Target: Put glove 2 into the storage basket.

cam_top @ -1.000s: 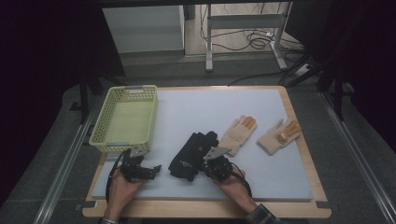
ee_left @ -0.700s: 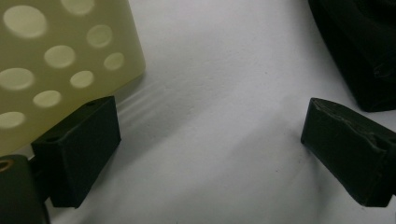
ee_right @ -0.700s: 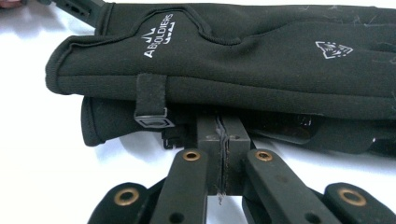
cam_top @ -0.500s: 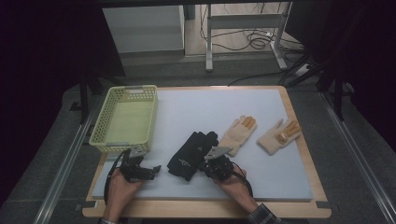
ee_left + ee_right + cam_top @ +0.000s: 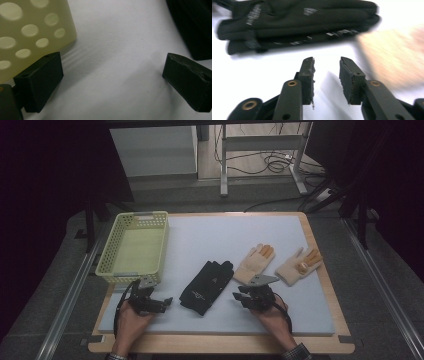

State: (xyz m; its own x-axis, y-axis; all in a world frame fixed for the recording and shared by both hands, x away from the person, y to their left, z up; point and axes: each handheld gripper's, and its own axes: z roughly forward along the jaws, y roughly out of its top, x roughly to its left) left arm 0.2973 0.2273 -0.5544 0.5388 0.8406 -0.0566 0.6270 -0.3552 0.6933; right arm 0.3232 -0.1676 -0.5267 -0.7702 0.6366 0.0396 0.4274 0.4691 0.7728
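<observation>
We hold the left gripper [image 5: 159, 302] low in the lower left of the high view, its jaws spread wide over bare mat between the yellow basket [image 5: 134, 248] and the black glove [image 5: 206, 286]. Our right gripper [image 5: 240, 297] sits right of centre, jaws slightly parted and empty, just beside the black glove and the tan glove [image 5: 255, 262].

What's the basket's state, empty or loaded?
Empty. In the high view the yellow basket shows a bare floor; the black gloves and both tan gloves lie outside on the mat.
</observation>
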